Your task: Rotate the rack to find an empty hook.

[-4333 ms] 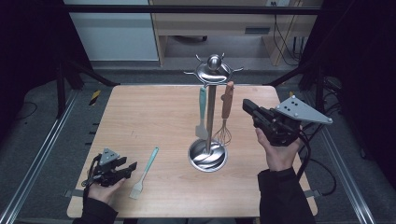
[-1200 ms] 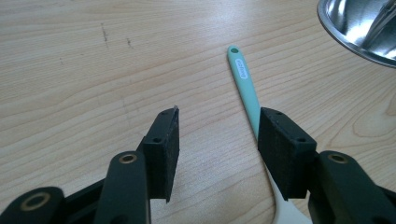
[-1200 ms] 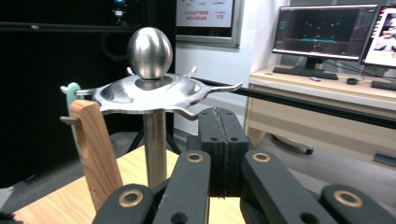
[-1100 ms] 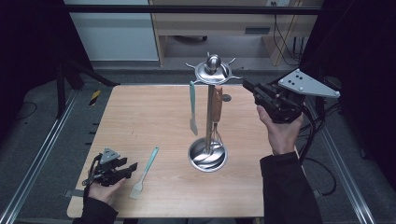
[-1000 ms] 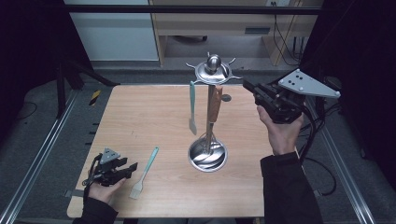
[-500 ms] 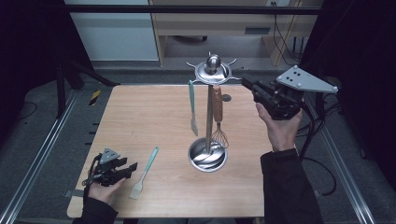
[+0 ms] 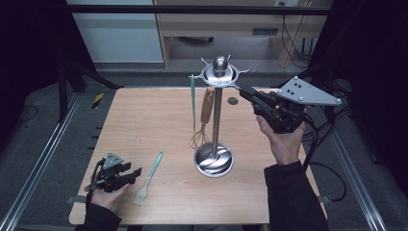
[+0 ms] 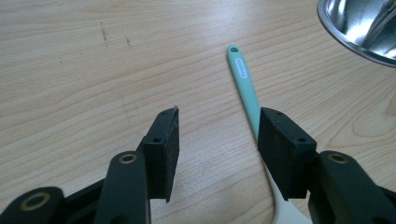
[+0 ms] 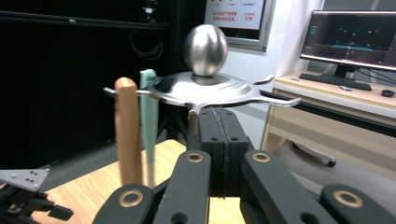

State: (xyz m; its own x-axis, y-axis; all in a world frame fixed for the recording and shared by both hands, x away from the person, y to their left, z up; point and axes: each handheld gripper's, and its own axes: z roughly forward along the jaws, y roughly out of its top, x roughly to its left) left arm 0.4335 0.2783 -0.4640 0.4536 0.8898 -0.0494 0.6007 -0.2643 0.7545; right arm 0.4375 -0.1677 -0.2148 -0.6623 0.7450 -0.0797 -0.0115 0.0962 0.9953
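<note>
Right gripper [image 7: 244, 91] clenched on a rack [image 7: 217, 77] arm; one shove could swing the whisk [image 7: 204, 113] off. Left gripper [image 8: 217, 140] released, straddling the spatula [image 8: 243, 79] on the counter [image 7: 144, 120] — could nudge it sideways.

Hidden/cropped parts.
Brush [image 8: 247, 95] head cut by frame bottom, part behind right jaw; stand base [image 8: 359, 28] cropped at corner; whisk handle [image 9: 127, 130] lower end behind right gripper [image 9: 218, 122].
</note>
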